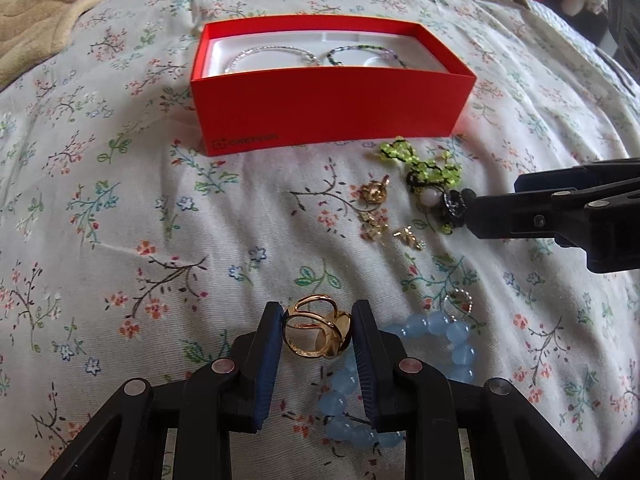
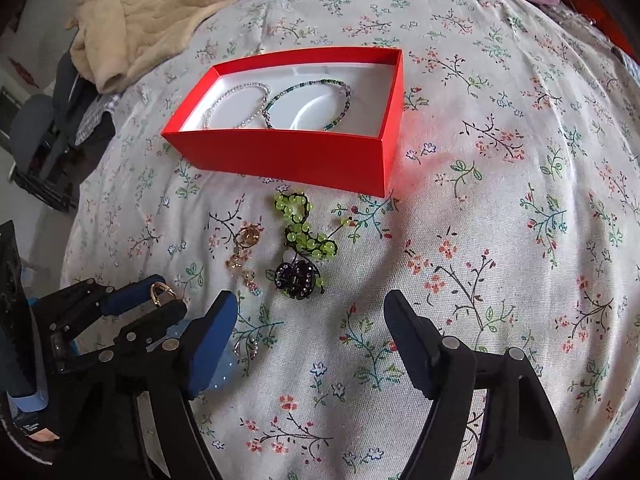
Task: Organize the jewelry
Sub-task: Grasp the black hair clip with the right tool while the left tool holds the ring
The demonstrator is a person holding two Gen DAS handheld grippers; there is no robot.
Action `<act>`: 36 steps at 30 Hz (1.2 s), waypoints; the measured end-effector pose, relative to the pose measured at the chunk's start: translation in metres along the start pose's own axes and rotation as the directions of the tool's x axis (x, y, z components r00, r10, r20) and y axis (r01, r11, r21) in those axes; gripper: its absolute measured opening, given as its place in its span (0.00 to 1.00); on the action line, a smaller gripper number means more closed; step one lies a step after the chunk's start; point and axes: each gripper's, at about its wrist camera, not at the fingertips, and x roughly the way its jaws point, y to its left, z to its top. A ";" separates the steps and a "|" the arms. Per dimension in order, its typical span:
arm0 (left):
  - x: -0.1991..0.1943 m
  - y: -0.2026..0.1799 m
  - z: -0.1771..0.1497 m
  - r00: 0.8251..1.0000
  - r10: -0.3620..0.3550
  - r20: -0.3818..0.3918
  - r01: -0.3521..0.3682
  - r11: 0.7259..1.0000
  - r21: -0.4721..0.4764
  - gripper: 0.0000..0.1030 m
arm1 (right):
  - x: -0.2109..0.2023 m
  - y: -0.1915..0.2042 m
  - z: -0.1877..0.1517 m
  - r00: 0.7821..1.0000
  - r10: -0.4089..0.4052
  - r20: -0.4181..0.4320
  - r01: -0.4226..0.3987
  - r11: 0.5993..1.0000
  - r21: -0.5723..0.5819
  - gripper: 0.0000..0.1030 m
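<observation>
In the left wrist view, the left hand-held gripper is at the bottom centre of the frame, and its two blue pads press on a gold ring from both sides, so it is gripping the ring. Just to the right of it, low in the frame, a blue bead bracelet lies on the bedsheet, partly hidden behind the right finger, and a small silver ring lies next to it.

The red box stands open in the upper centre of both views. Inside, on its white floor, are a clear bracelet on the left and a green bracelet on the right, side by side.

Below the box in the right wrist view, a green bead piece lies on the sheet, touching a dark round ornament. To the left of them are a few small gold pieces (too small to tell what kind).

The right hand-held gripper is at the bottom of its own frame with the jaws wide apart and only sheet between them. In the left wrist view its tips come in from the right edge and reach the dark ornament; I cannot tell if they touch it.

A beige blanket is in the upper left of the right wrist view.
</observation>
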 end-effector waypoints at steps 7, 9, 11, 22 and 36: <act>0.000 0.004 -0.001 1.000 0.023 -0.003 -0.023 1.000 -0.002 0.28 | 0.010 0.009 0.003 1.000 -0.003 -0.015 0.003 1.000 -0.006 0.62; 0.000 0.004 -0.002 1.000 0.025 -0.004 -0.025 1.000 0.000 0.28 | 0.014 0.011 0.005 1.000 -0.017 -0.019 0.017 1.000 -0.006 0.57; 0.000 0.003 -0.002 1.000 0.025 -0.005 -0.025 1.000 0.002 0.28 | 0.018 0.012 0.007 0.999 -0.027 -0.022 0.027 1.000 -0.007 0.54; 0.001 0.006 -0.003 0.999 0.032 -0.008 -0.032 0.999 0.006 0.28 | 0.026 0.011 0.011 0.999 -0.034 -0.029 0.034 0.999 -0.005 0.26; -0.005 0.012 0.003 0.999 0.036 0.009 -0.036 0.999 -0.019 0.28 | 0.004 0.000 0.011 1.000 -0.007 -0.010 0.008 1.000 0.014 0.26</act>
